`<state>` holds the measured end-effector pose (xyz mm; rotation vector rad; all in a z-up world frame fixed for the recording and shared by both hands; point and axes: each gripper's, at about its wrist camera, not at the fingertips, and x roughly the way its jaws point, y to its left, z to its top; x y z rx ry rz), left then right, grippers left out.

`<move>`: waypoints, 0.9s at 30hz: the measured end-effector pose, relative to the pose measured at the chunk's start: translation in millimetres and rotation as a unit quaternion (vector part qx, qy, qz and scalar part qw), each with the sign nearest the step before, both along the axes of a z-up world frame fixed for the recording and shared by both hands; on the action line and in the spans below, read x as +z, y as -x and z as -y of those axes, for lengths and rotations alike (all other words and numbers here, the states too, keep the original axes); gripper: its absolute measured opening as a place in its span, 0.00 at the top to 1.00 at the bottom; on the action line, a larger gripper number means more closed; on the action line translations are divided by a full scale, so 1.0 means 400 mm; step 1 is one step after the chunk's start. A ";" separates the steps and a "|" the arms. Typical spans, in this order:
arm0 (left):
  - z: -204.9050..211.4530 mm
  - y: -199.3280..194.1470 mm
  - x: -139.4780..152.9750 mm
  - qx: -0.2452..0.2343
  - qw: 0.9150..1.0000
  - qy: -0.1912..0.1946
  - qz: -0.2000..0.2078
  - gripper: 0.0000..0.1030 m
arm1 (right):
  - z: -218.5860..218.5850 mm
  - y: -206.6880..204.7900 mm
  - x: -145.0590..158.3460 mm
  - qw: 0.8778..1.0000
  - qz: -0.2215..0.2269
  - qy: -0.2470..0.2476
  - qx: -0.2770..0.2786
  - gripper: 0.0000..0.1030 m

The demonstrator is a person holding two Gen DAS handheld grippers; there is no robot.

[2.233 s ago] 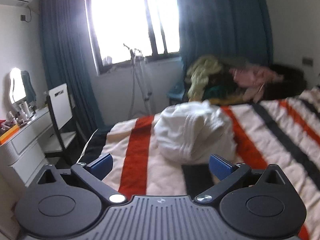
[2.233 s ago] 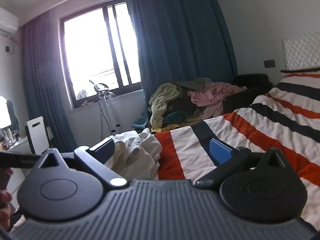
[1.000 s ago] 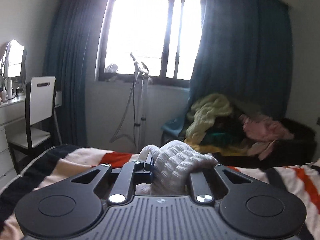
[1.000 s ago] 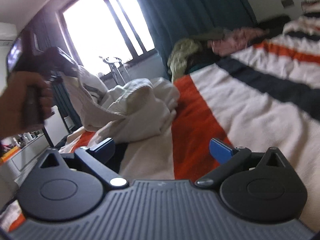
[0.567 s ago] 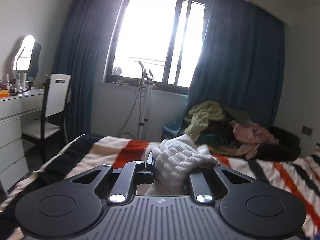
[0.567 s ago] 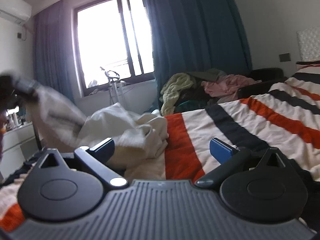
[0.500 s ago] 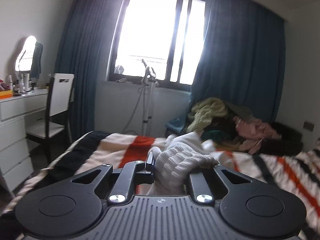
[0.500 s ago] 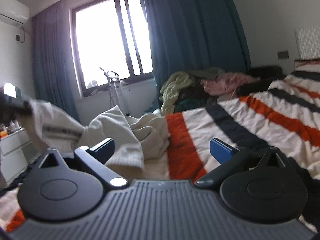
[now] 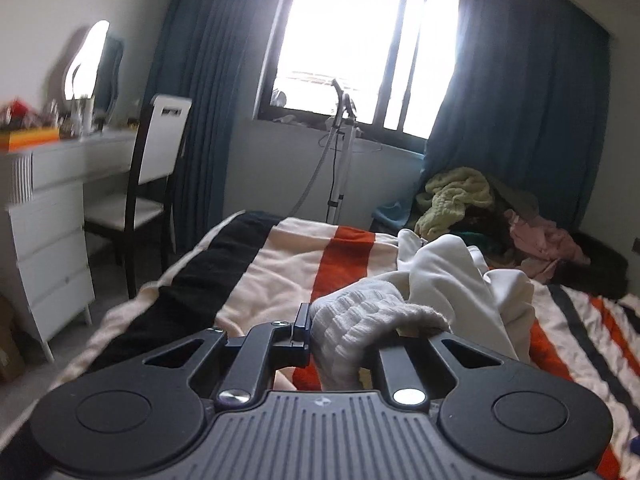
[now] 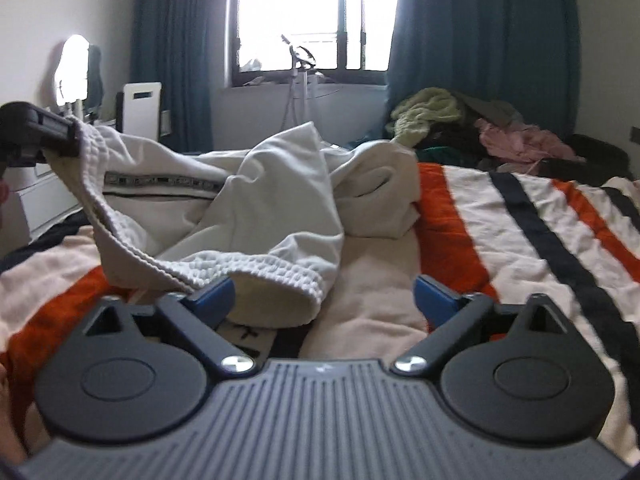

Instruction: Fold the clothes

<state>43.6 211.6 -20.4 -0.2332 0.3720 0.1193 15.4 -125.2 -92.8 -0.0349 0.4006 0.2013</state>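
A white garment (image 10: 260,204) with a ribbed hem and a dark printed band lies bunched on the striped bed (image 10: 520,232). My left gripper (image 9: 344,330) is shut on its ribbed hem (image 9: 360,320) and holds that edge up above the bed; the rest (image 9: 452,276) trails to the right. In the right wrist view the left gripper (image 10: 60,134) shows at far left with the hem hanging from it. My right gripper (image 10: 320,294) is open, low over the bed, with the drooping ribbed hem (image 10: 272,276) between its blue pads (image 10: 210,296).
A pile of other clothes (image 9: 480,208) lies beyond the bed under blue curtains. A white dresser (image 9: 48,216) with a mirror and a chair (image 9: 152,176) stand at the left. A garment steamer (image 9: 340,152) stands by the window.
My left gripper closed on the white garment's hem and lifted it left, stretching the garment out. My right gripper dropped toward the hanging hem and stayed open.
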 end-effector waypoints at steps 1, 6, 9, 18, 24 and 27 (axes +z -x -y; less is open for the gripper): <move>-0.009 -0.004 -0.007 0.004 1.000 0.014 -0.004 0.89 | -0.002 -0.017 -0.013 1.000 -0.007 0.001 0.002 0.19; -0.039 -0.028 -0.030 0.025 0.998 0.045 -0.022 0.89 | -0.006 -0.103 -0.077 0.999 -0.036 -0.016 0.006 0.25; -0.061 -0.043 -0.041 0.040 0.997 0.055 -0.029 0.89 | -0.007 -0.158 -0.125 0.997 -0.064 -0.032 0.006 0.28; -0.097 -0.079 -0.055 0.084 0.992 0.083 -0.051 0.89 | 0.012 -0.232 -0.143 0.993 -0.045 -0.109 0.015 0.36; -0.095 -0.095 -0.074 0.088 0.992 0.063 -0.066 0.89 | -0.019 -0.232 -0.133 0.995 -0.039 -0.084 0.048 0.79; -0.101 -0.094 -0.086 0.086 0.991 0.070 -0.076 0.89 | -0.010 -0.216 -0.110 0.995 -0.021 -0.090 0.041 0.82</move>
